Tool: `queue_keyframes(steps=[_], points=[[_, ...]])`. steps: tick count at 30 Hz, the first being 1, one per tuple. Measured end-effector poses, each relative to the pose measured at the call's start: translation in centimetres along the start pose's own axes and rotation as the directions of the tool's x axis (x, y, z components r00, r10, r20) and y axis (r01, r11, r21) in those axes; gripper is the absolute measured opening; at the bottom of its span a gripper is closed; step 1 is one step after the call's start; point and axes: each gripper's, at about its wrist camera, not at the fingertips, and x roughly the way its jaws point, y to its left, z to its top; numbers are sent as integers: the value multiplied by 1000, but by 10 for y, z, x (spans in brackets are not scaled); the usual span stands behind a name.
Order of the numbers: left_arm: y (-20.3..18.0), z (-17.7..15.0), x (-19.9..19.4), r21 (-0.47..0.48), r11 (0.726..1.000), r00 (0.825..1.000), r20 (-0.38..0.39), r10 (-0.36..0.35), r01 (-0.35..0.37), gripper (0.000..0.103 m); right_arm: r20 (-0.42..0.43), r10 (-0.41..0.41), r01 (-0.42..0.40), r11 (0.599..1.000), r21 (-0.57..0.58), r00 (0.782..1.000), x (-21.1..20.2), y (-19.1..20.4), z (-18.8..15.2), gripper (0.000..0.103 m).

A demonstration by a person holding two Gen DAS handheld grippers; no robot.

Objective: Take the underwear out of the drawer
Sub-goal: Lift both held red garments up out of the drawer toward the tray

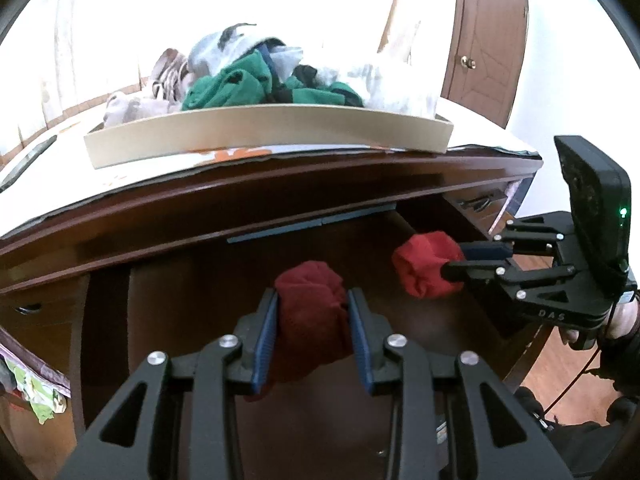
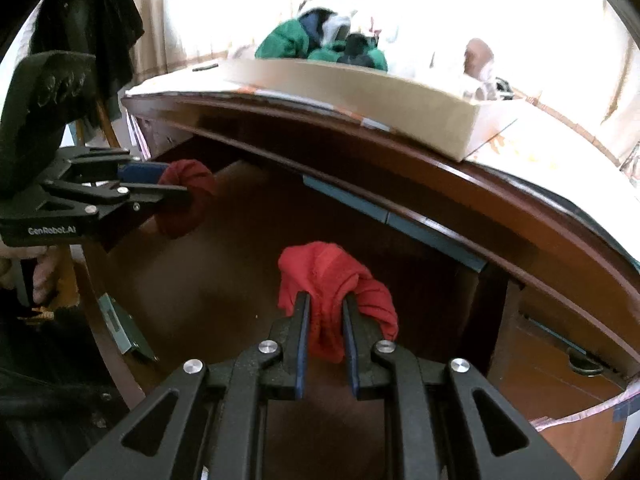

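Observation:
In the left wrist view my left gripper (image 1: pixel 312 296) is shut on a bunched dark red piece of underwear (image 1: pixel 310 320), whose cloth hangs down between the blue pads. Below it is the open dark wooden drawer (image 1: pixel 192 304). At the right, my right gripper (image 1: pixel 452 260) is shut on a bright red piece of underwear (image 1: pixel 424 268). The right wrist view shows the right gripper (image 2: pixel 326 298) pinching that bright red piece (image 2: pixel 328 276) above the drawer (image 2: pixel 224 280). At its left, the left gripper (image 2: pixel 180 188) holds the dark red piece (image 2: pixel 188 196).
A beige cardboard tray (image 1: pixel 272 128) sits on the desk top above the drawer, piled with green, white and grey clothes (image 1: pixel 240 88). The desk's front edge (image 1: pixel 280 184) overhangs the drawer. A brown door (image 1: pixel 492 32) stands at the back right. A person's hand (image 1: pixel 624 320) grips the right tool.

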Motion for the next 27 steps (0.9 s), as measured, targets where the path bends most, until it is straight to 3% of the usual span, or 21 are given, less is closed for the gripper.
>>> queue_keyframes(steps=[13,27], points=[[1,7,-19,-2,999,996,87,32,-32,32,131,-7,5,1000,10,991,-31,1,-9,17],[-2,21,-48,7,998,980,190,55,-57,31,255,-2,6,1000,-15,967,-61,19,12,17]])
